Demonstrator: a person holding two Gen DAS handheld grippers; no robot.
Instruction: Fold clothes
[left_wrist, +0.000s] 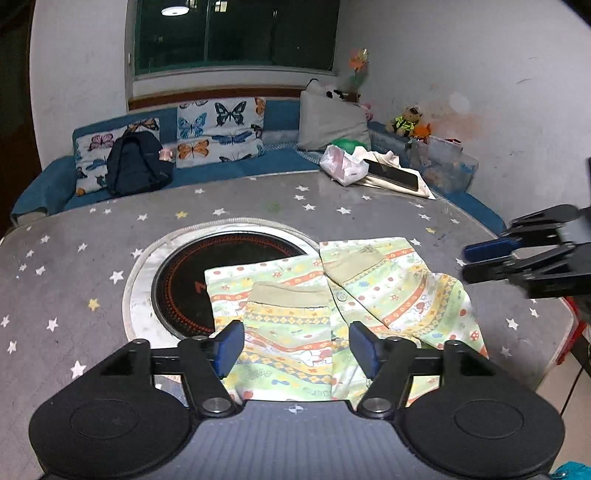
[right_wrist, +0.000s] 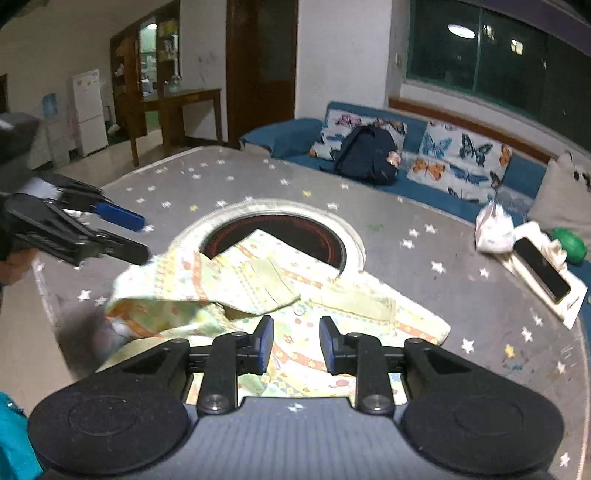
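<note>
Taking the round black cooktop (left_wrist: 184, 284) set in the table as the landmark and reading leftward to rightward: a dark backpack (left_wrist: 135, 164) leans on the blue sofa beyond it, against butterfly-print cushions (left_wrist: 218, 129). The grey table cover (left_wrist: 74, 258), dotted with stars, surrounds the cooktop. The only mark on the black glass is a fragment of a red letter at the cloth's edge, too cut off to read.

The patterned garment (left_wrist: 295, 306), pale green with orange and yellow bands and beige cuffs, lies partly over the cooktop's right side and spreads rightward from it, both sleeves folded inward. The left gripper (left_wrist: 295, 347) hovers at the garment's near edge, jaws wide, pads clear of the cloth. Farther right of the cooktop, the right gripper (right_wrist: 296, 343) stands over the garment's body, jaws narrowly apart with nothing pinched.

Beyond the cooktop to the right lies a dark phone (left_wrist: 393, 174) on white packaging.
</note>
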